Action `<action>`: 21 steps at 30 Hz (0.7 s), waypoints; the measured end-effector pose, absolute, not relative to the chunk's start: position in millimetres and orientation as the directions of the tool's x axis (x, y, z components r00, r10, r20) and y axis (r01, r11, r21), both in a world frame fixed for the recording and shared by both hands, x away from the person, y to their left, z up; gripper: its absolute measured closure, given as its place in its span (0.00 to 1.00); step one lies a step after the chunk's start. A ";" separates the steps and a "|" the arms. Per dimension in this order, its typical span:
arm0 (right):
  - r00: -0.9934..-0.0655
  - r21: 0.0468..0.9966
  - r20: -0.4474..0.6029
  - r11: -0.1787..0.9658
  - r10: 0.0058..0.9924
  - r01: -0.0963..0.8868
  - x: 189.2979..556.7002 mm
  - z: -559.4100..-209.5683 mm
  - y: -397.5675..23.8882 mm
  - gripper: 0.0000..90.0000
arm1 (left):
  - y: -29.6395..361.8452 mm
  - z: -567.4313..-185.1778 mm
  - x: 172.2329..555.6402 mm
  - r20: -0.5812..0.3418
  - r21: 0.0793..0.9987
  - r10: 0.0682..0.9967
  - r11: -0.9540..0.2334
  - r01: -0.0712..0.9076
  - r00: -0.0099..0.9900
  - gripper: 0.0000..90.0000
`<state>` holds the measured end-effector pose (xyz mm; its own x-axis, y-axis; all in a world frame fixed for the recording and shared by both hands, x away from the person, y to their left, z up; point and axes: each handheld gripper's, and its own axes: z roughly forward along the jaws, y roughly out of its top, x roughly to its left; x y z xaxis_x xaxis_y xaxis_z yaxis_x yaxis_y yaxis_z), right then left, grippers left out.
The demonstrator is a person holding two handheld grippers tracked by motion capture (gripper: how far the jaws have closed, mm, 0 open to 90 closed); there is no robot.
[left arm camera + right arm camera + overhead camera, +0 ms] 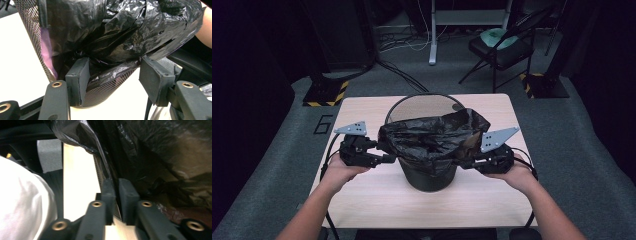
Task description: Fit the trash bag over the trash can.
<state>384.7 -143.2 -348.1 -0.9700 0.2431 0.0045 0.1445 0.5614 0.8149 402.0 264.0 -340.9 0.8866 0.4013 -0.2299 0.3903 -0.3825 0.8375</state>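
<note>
A black mesh wastebasket (430,176) stands mid-table with a crumpled black bag (432,135) draped over its near rim. My left gripper (388,153) is at the bin's left side. In the left gripper view its jaws (115,75) stand wide apart around the mesh wall (27,30) and a fold of the bag (120,32); the pads do not press on it. My right gripper (465,163) is at the bin's right side. In the right gripper view its pads (117,192) are nearly together on the bag's film (155,157) and the mesh wall (98,173).
The light wooden table (362,112) has bare room in front of and beside the bin. Behind it are grey carpet, floor cables, a folding chair (502,50) and a white stand's leg (432,45). Something white (22,202) shows at the left of the right gripper view.
</note>
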 end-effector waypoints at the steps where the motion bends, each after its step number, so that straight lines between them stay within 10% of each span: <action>1: -0.972 0.817 0.011 0.558 0.234 0.144 384.0 -346.5 -144.2 0.87 | 264.3 -340.9 401.8 -0.229 0.838 0.400 -0.384 0.389 0.888 0.45; 8: -0.986 0.858 0.000 0.507 0.165 0.085 367.0 -326.1 -147.3 0.67 | 264.0 -340.4 393.2 -0.217 0.840 0.366 -0.403 0.364 0.905 0.48; 17: -0.989 0.877 -0.014 0.476 0.149 0.060 361.6 -313.9 -143.4 0.78 | 265.4 -338.8 385.8 -0.180 0.845 0.319 -0.435 0.312 0.930 0.81; 21: -0.988 0.874 -0.014 0.481 0.151 0.061 363.2 -316.2 -142.9 0.86 | 266.4 -338.4 382.3 -0.176 0.844 0.326 -0.435 0.313 0.929 0.65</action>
<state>363.2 -142.9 -316.2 -0.9885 0.1506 -0.0143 0.0607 0.4813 0.8744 382.3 266.4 -338.4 0.9287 0.3264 -0.1760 0.3130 -0.4354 0.8441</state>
